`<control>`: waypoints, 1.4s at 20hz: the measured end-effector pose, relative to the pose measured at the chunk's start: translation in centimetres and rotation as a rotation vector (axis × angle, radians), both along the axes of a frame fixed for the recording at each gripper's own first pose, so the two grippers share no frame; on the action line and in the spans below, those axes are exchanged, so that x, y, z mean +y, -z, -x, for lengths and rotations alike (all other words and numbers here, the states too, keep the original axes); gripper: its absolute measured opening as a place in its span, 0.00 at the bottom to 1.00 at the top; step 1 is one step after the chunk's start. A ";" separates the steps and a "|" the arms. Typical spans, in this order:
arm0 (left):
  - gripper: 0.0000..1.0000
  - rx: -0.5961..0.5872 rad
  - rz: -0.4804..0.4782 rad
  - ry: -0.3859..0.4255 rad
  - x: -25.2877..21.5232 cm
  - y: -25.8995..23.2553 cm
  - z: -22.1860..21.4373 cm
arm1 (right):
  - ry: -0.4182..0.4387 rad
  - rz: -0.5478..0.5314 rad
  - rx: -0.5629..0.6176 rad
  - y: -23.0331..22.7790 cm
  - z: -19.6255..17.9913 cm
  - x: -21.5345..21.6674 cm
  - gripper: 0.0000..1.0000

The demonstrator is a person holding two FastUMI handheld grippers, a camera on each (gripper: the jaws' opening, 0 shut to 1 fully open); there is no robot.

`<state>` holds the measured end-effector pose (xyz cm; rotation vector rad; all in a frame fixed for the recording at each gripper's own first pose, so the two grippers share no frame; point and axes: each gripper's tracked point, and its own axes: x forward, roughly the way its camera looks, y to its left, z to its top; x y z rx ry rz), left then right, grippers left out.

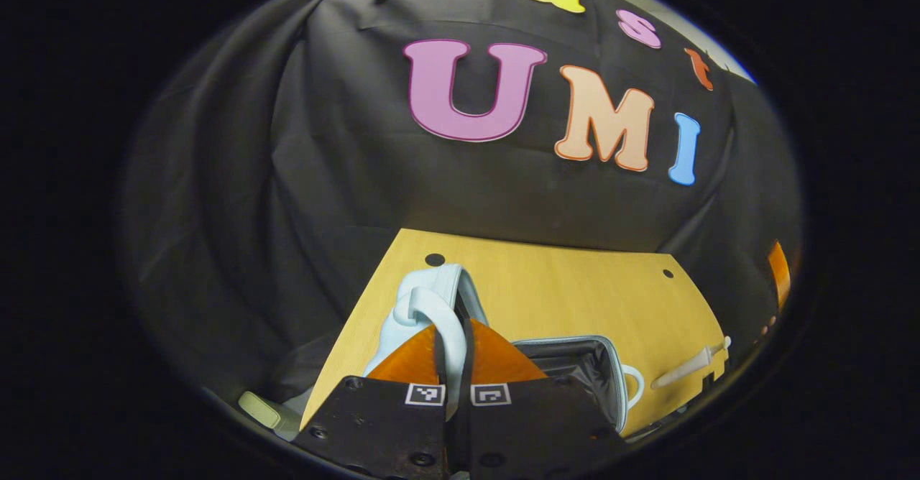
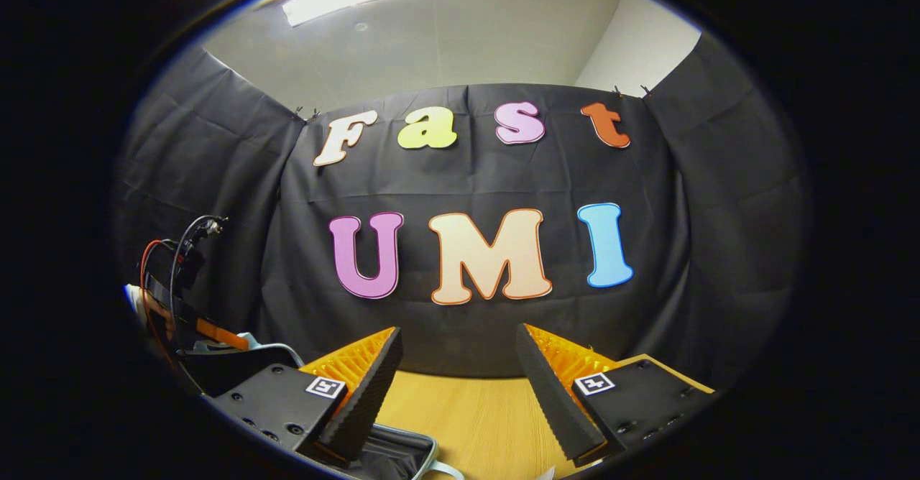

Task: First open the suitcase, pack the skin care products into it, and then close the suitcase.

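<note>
Left gripper view: the left gripper (image 1: 451, 365) has its fingers drawn nearly together, clamped on the raised edge of the suitcase lid (image 1: 431, 307), a pale blue shell with a white loop handle. The open suitcase base (image 1: 582, 365), with dark lining and a pale rim, lies to the right of the fingers on the wooden table (image 1: 575, 286). A white tube-shaped skin care product (image 1: 690, 368) lies on the table near its right edge, apart from the suitcase. A pale green object (image 1: 259, 409) sits at lower left, off the table edge; what it is cannot be told.

Right gripper view: the right gripper (image 2: 460, 386) stands wide apart with nothing between its fingers, above the table (image 2: 467, 408). A corner of the suitcase (image 2: 402, 451) with its dark lining lies under the left finger. At far left, the other gripper (image 2: 208, 351), with cables, holds the lid upright.
</note>
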<state>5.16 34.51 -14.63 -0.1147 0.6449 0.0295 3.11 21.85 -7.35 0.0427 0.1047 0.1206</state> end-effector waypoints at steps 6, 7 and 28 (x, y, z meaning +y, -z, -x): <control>0.00 0.030 0.062 -0.081 5.4 3.4 0.3 | 0.010 0.026 0.036 1.1 0.2 0.9 0.99; 0.00 0.040 0.072 -0.100 6.2 4.2 0.5 | 0.011 0.025 0.037 1.0 0.1 1.1 0.99; 0.00 0.299 0.161 -0.325 15.5 21.3 4.4 | 0.028 0.071 0.079 2.2 -0.5 2.5 0.99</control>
